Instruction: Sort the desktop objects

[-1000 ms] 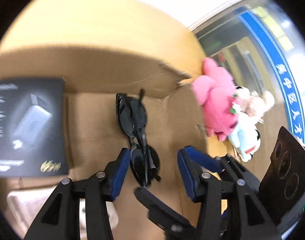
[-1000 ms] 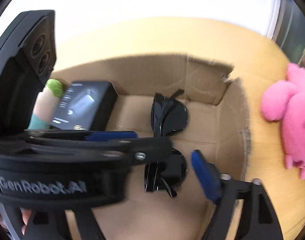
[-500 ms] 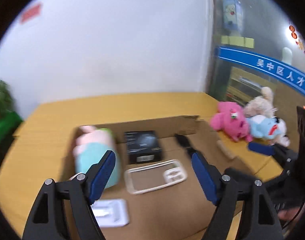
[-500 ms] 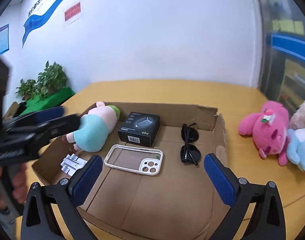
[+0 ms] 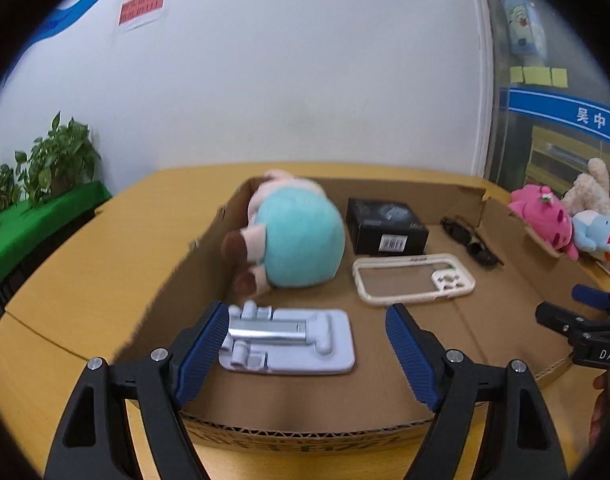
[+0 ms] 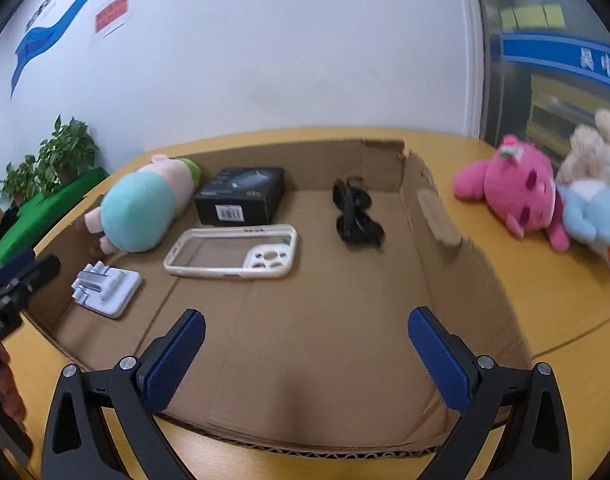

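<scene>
Hovering at the near edge of the cardboard box (image 6: 445, 216), the right gripper (image 6: 305, 356) is standing with its jaws wide apart and nothing between them; they have just been opening. The left gripper (image 5: 307, 344) is likewise hanging empty with its jaws apart, having just been opening too, and the white phone stand (image 5: 293, 338) is lying on the box floor just ahead of it, between its fingers in the picture but not touched.

Moving outward from the left gripper, the clear phone case (image 5: 413, 278) is lying ahead and slightly right, the teal plush (image 5: 299, 242) is resting ahead on the left against the box wall, and the black carton (image 5: 385, 226) is sitting beyond the case. The sunglasses (image 6: 355, 216) are lying folded ahead of the right gripper, near the far right corner.

Judging from this, five things are already sitting in the box, so the sorting is looking well advanced. Still waiting outside, on the bench (image 6: 545, 300) to the right gripper's right, are the pink plush (image 6: 517, 192) and the pale blue plush (image 6: 597, 220) touching it, with a cream one behind; those appear to be what is left.
</scene>
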Tool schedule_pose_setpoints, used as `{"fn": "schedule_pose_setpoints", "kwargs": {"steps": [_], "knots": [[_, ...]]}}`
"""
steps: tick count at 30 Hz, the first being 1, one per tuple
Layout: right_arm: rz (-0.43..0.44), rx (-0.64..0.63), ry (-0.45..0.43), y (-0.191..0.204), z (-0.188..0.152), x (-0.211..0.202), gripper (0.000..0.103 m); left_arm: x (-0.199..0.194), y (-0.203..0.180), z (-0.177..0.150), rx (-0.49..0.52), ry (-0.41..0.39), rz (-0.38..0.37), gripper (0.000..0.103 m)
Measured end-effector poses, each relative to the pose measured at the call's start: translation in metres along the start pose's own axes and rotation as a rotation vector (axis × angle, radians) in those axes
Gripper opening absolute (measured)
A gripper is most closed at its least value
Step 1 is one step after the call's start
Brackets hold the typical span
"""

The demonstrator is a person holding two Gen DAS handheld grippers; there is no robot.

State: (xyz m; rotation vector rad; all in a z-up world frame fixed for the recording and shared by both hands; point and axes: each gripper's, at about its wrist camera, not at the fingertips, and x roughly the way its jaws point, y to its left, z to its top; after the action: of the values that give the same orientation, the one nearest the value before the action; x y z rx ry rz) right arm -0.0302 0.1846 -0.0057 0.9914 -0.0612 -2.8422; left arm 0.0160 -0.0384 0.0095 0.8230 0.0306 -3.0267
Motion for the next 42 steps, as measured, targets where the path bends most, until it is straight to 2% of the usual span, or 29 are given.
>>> {"fn": "schedule_pose_setpoints", "kwargs": {"steps": [1,2,10,15,28,33,42], "knots": [[-0.030,-0.025,-0.009,0.002,-0.003,0.002,0.103,0.002,-0.002,-0.003,0.020,-0.009,0.023,0.081],[-0.023,-0.028,-0.019,0.002,-0.004,0.001,0.103,0.002,-0.004,-0.005,0.037,-0.020,0.038,0.081],[-0.025,-0.026,-0.013,0.002,-0.003,-0.001,0.103,0.000,-0.003,-0.006,0.032,-0.006,0.025,0.083],[-0.018,-0.033,-0.016,0.004,-0.002,-0.002,0.103,0.004,-0.005,-0.005,0.040,0.010,0.043,0.083],[-0.007,-0.043,-0.067,0.008,-0.007,-0.002,0.103,0.005,-0.008,-0.010,0.050,-0.048,0.058,0.088],[-0.009,-0.051,-0.122,0.009,-0.013,-0.007,0.103,0.008,-0.008,-0.009,0.053,-0.033,0.060,0.101],[-0.007,-0.057,-0.117,0.008,-0.012,-0.006,0.103,0.011,-0.007,-0.008,0.051,-0.026,0.060,0.102]]}}
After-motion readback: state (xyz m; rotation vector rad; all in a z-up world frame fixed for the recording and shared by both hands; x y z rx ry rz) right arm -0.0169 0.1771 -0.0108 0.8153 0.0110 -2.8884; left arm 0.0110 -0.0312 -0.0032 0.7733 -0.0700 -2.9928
